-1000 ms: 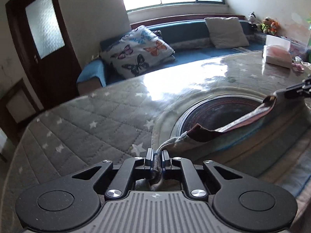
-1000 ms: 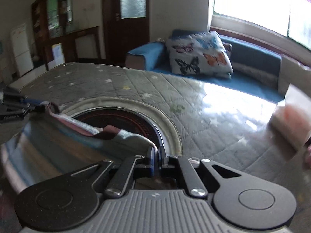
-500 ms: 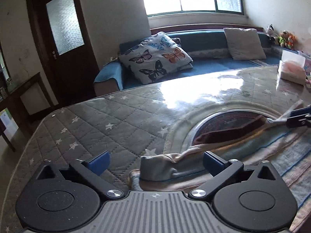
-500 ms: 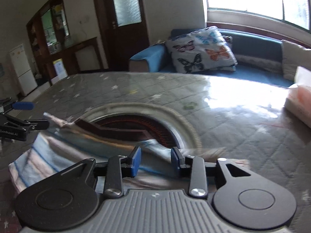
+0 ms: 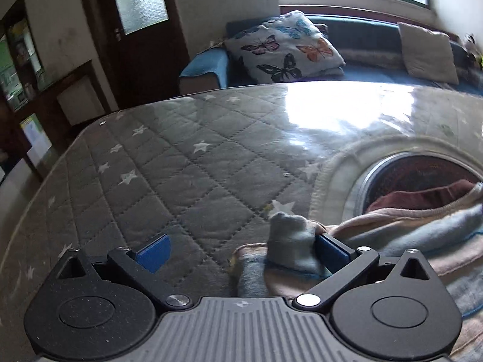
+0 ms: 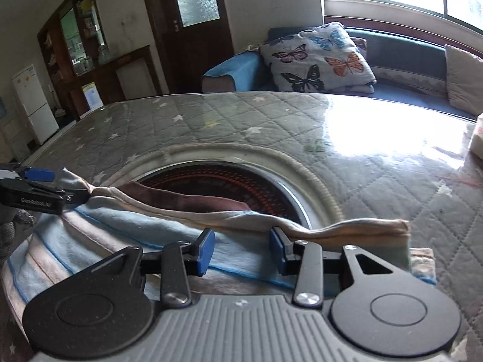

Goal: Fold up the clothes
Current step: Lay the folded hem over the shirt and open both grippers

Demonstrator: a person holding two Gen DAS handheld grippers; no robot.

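Fabric lies slack on the quilted table cover [image 5: 187, 181]: the striped garment [image 6: 126, 226] in pale blue, pink and maroon rests partly over the round glass inset [image 6: 229, 181] at the table's middle. We hold our left gripper [image 5: 241, 252] with its blue pads spread wide, a bunched grey corner of the garment standing against the right pad [image 5: 332, 253] without being pinched. Our right gripper [image 6: 241, 252] is likewise parted, both pads hovering just above the folded edge, gripping nothing. Behind the table we see a butterfly cushion [image 6: 320, 57] on the blue sofa [image 6: 401, 51] and a dark door [image 6: 193, 24].
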